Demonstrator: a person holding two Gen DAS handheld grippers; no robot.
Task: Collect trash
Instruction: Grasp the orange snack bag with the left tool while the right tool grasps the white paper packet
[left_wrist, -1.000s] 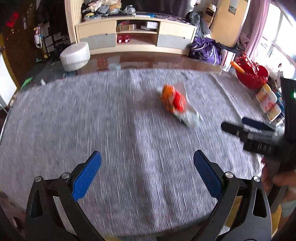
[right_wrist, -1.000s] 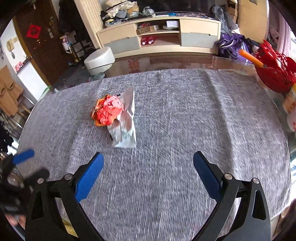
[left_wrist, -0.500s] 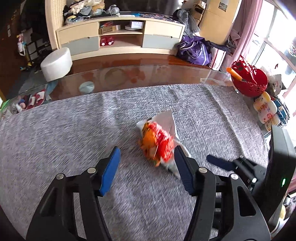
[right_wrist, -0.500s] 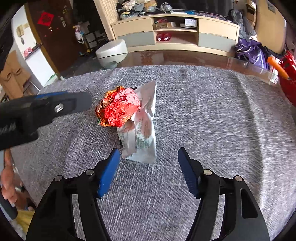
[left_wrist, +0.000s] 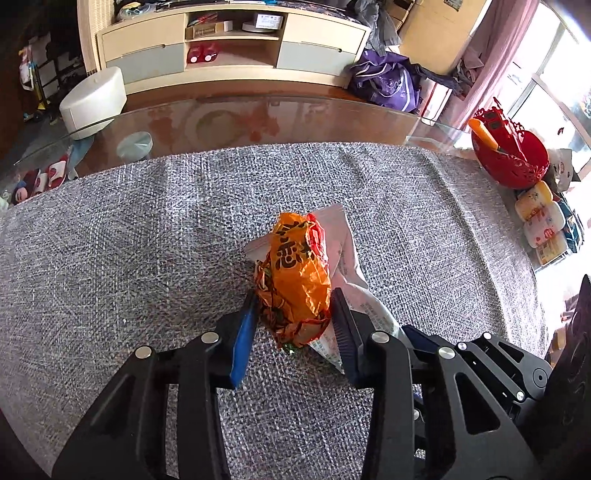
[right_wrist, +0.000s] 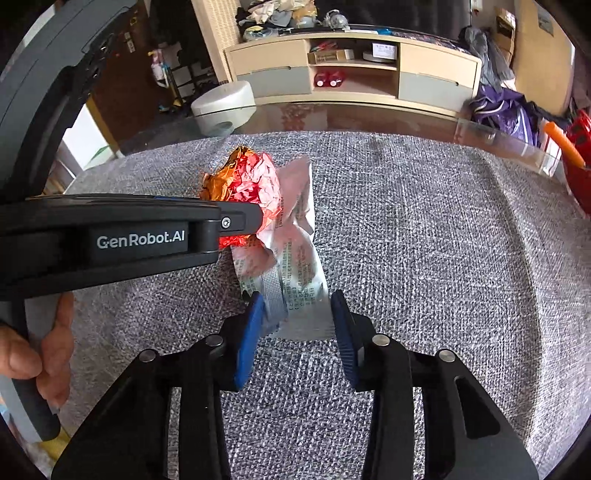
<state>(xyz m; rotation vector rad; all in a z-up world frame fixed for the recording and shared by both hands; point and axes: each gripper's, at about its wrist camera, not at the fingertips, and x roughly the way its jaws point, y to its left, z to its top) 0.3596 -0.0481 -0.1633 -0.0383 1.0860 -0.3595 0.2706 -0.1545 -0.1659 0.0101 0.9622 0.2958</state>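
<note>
A crumpled orange and red wrapper (left_wrist: 295, 280) lies on a flat white wrapper (left_wrist: 343, 236) in the middle of the grey cloth (left_wrist: 129, 258). My left gripper (left_wrist: 294, 321) has its jaws closing, and both blue pads touch the sides of the orange wrapper. From the right wrist, the orange wrapper (right_wrist: 243, 181) is partly hidden behind the left gripper's black finger (right_wrist: 147, 236). My right gripper (right_wrist: 297, 321) is closing too, astride the near end of the white wrapper (right_wrist: 295, 266). Its left pad meets the wrapper's edge while a sliver of gap shows at the right pad.
A red basket (left_wrist: 509, 162) and small bottles (left_wrist: 543, 221) stand at the table's right edge. Bare glass tabletop (left_wrist: 258, 122) lies beyond the cloth. A white stool (left_wrist: 92, 99) and a low cabinet (left_wrist: 229, 48) stand further back. A hand (right_wrist: 37, 354) grips the left gripper's handle.
Both grippers have come forward and down to the wrappers, the left one also moving across to the right. Their jaws have narrowed from wide open to close around the trash.
</note>
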